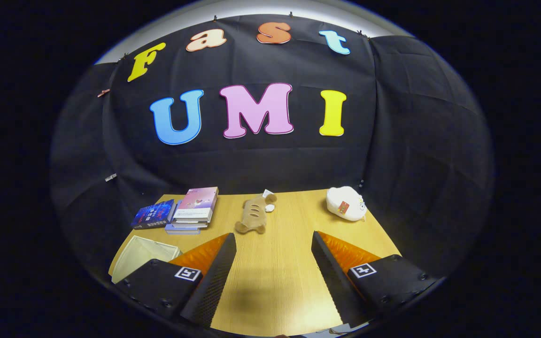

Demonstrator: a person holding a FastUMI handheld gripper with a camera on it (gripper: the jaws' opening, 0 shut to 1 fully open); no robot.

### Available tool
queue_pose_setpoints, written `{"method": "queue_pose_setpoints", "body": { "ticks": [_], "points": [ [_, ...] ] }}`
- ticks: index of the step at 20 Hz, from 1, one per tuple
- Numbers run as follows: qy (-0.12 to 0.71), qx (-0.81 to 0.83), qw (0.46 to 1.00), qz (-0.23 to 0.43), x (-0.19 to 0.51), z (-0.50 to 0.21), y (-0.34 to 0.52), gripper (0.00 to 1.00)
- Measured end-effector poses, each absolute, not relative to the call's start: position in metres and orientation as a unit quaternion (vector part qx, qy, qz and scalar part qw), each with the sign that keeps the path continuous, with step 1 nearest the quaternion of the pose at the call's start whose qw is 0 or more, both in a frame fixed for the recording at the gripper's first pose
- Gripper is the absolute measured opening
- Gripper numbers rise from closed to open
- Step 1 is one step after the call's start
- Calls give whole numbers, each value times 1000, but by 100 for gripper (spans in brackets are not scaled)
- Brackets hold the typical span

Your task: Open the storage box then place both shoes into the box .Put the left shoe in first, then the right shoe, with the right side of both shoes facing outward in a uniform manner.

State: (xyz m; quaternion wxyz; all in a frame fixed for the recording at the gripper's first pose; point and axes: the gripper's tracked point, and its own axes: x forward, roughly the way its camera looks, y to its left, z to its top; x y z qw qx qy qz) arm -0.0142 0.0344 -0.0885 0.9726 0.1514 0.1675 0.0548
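Gripper spread wide, nothing between fingers, hovers over wooden table. Storage box, cream, sits at 10 o'clock just beside left finger, partly hidden behind it; lid state unclear. Books at 11, brown plush at 12, white plush at 1. Book writing too small to read.

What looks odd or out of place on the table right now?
Nothing is spilled or damaged. The brown plush toy lies askew mid-table beyond the open, empty tongs. The cream storage box sits partly hidden beside the left finger. No shoes are on the table.
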Motion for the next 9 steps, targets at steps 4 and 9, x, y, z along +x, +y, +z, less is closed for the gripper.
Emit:
{"method": "queue_pose_setpoints", "body": {
  "ticks": [4,9],
  "points": [
    [153,153,973,77,-26,-89,27,99],
    [126,158,975,98,-39,-89,5,99]
  ]
}}
